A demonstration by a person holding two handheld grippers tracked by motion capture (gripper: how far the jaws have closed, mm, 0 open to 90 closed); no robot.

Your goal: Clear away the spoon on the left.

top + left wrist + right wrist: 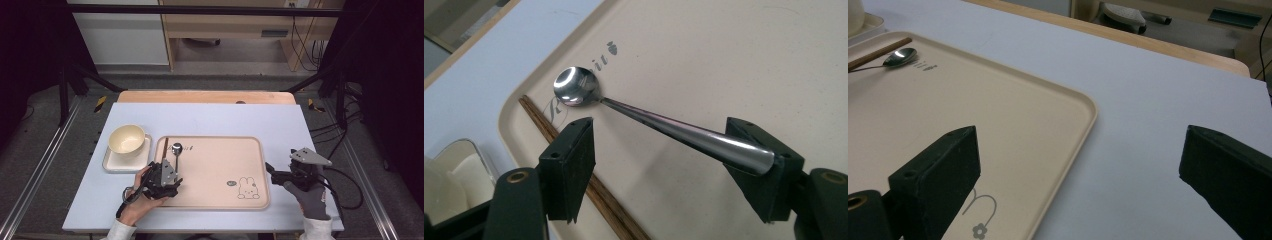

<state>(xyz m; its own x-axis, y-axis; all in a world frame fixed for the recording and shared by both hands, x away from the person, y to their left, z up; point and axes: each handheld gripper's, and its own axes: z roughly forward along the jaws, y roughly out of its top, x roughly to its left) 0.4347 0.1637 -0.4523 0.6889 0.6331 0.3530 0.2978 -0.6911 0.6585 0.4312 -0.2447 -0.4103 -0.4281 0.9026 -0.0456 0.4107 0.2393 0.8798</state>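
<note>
Steel spoon [659, 122], round-bowled and glossy, lies on smooth beige tray [734, 55] between wide-open left hand-held gripper [674, 165] jaws.

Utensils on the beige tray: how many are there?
2. A metal spoon lies near the tray's left end, its handle between the left tool's open jaws. A wooden chopstick lies along the left rim; a second may hide beside it.

Spoon [576, 87]: polished metal, mirror-bright bowl, smooth tapering handle. Chopstick [599, 192] along the tray's left edge: dark brown wood, visible grain. Tray [704, 60]: beige plastic, matt, smooth, with printed grey lettering. Bowl [126, 139]: cream, faintly glossy. Table cover [1158, 95]: pale, matt sheet. Left gripper [674, 170] pads: black, matt.
</note>
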